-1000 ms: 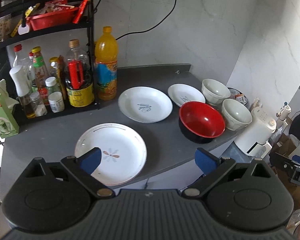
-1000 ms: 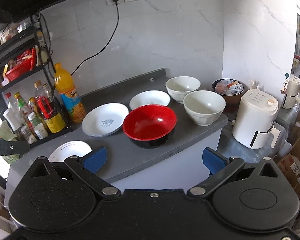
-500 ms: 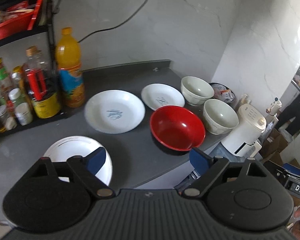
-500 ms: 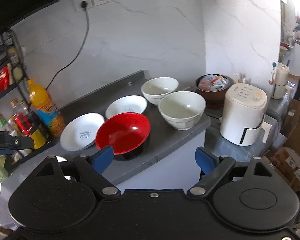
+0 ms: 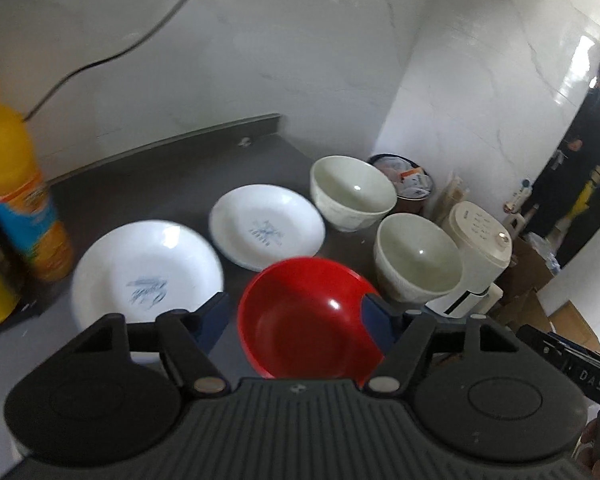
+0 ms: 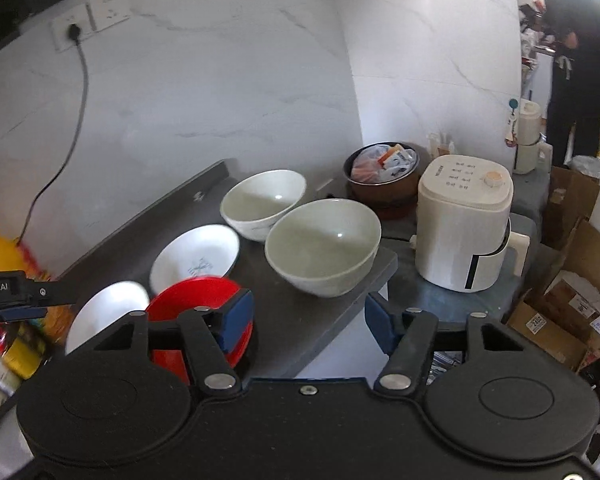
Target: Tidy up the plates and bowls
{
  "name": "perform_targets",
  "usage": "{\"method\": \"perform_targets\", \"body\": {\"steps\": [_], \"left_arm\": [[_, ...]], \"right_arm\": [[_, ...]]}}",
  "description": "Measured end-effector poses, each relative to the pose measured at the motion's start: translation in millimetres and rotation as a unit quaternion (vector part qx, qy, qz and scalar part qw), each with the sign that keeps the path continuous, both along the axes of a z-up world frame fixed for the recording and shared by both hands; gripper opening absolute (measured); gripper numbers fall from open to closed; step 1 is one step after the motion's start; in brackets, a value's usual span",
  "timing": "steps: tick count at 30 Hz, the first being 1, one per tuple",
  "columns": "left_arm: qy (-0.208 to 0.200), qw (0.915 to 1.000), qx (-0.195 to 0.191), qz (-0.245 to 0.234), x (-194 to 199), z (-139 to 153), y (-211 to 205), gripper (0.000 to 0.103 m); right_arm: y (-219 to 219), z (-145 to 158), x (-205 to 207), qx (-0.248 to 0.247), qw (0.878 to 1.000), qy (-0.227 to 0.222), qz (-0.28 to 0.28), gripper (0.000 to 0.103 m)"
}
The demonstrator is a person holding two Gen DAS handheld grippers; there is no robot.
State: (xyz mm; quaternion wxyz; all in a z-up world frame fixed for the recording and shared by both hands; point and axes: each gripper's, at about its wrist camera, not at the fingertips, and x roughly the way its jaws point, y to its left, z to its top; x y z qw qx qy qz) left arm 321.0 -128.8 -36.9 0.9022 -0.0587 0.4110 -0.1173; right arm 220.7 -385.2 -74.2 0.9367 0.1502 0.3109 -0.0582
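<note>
A dark grey kitchen counter (image 5: 172,176) against a marble wall holds the dishes, placed here relative to the red bowl (image 5: 306,314) at its front edge. The left gripper (image 5: 296,314) hovers over that bowl, its blue-padded fingers spread wide and holding nothing. Left of the red bowl lies a large white plate (image 5: 146,270); behind it, a smaller white plate (image 5: 266,226). Two pale bowls, the near bowl (image 6: 324,246) and the far bowl (image 6: 264,202), sit to its right. The right gripper (image 6: 308,320) floats before the counter edge below the near bowl, also open and empty. Beyond stands a white appliance (image 6: 466,222); an orange drink bottle (image 5: 18,188) is far left.
</note>
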Motion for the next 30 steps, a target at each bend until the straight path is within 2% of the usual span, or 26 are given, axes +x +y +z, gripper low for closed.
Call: {"method": "perform_targets", "body": {"steps": [6, 14, 17, 26, 30], "left_arm": [[0.01, 0.9991, 0.003, -0.041, 42.4, -15.8, -12.9, 0.065], [0.026, 0.9982, -0.016, -0.051, 85.4, -25.1, -30.8, 0.062], [0.042, 0.9976, -0.014, -0.053, 100.5, -34.9, -41.8, 0.057], [0.086, 0.9955, -0.021, -0.034, 138.3, -63.9, -75.3, 0.046], [0.109, 0.9935, -0.024, -0.022, 153.8, -74.9, -96.7, 0.044]], "right_arm": [[0.9, -10.0, 29.5, 0.0, 1.0, 0.016, -0.023, 0.053], [-10.9, -27.5, 61.0, 0.028, 0.998, 0.045, -0.045, 0.041], [-19.1, -33.9, 73.1, 0.039, 0.997, 0.052, -0.05, 0.037], [-53.5, -62.7, 121.0, 0.083, 0.993, 0.086, -0.024, 0.028], [-67.5, -72.7, 141.8, 0.09, 0.99, 0.104, 0.001, 0.028]]}}
